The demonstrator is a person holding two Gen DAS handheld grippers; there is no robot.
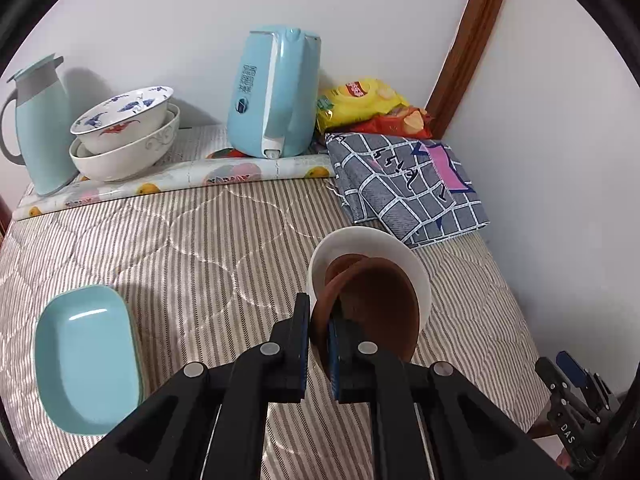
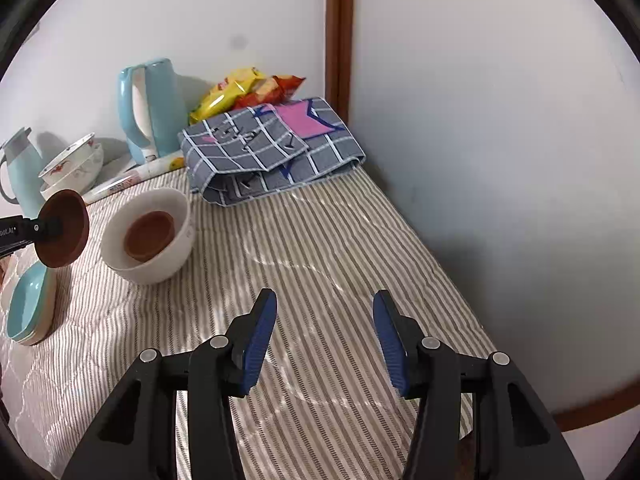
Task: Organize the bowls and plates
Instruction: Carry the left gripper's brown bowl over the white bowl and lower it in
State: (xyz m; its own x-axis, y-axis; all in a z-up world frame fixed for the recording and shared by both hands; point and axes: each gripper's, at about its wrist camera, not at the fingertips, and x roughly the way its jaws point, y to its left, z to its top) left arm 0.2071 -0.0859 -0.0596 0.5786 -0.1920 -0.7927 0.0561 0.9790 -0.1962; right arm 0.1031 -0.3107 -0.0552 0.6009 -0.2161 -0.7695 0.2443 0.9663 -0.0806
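Observation:
My left gripper (image 1: 320, 320) is shut on the rim of a small brown bowl (image 1: 380, 308), holding it tilted in the air just in front of a white bowl (image 1: 400, 256). A second brown bowl (image 2: 150, 234) sits inside that white bowl (image 2: 120, 256). The right wrist view shows the held brown bowl (image 2: 66, 234) to the left of the white bowl and apart from it. My right gripper (image 2: 324, 320) hovers open over the striped bedding with nothing between its fingers. Stacked teal rectangular dishes (image 1: 88, 360) lie to the left.
Against the back wall stand a patterned bowl nested in white bowls (image 1: 124, 132), a pale thermos jug (image 1: 40, 120), a blue kettle (image 1: 272, 92) and snack bags (image 1: 360, 104). A folded checked cloth (image 1: 408, 184) lies by the right wall. A rolled mat (image 1: 172, 182) crosses the bedding.

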